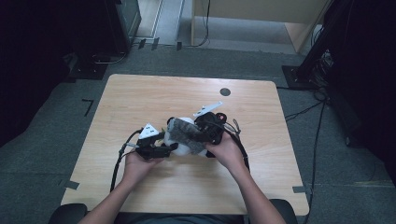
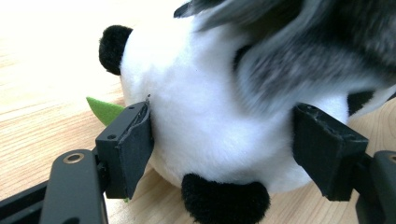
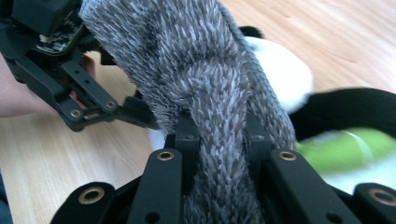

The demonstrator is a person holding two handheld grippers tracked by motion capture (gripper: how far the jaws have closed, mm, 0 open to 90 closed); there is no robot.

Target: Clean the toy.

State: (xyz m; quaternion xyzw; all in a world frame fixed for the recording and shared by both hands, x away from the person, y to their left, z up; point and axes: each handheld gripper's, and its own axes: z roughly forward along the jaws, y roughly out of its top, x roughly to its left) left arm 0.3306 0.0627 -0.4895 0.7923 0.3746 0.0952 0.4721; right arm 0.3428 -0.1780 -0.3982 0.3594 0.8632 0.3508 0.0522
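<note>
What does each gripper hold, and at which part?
The left gripper clamps the panda toy across its white body. The right gripper is shut on a fold of the grey fuzzy cloth.

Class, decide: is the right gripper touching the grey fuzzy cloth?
Touching. In the right gripper view, the right gripper has both jaws pinched shut on a fold of the grey fuzzy cloth.

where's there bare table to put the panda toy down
Bare wood lies between the toy and the table's far edge, around the dark round hole, and along the left edge. It is crowded mid-table, where both grippers hold the panda toy and grey fuzzy band.
</note>
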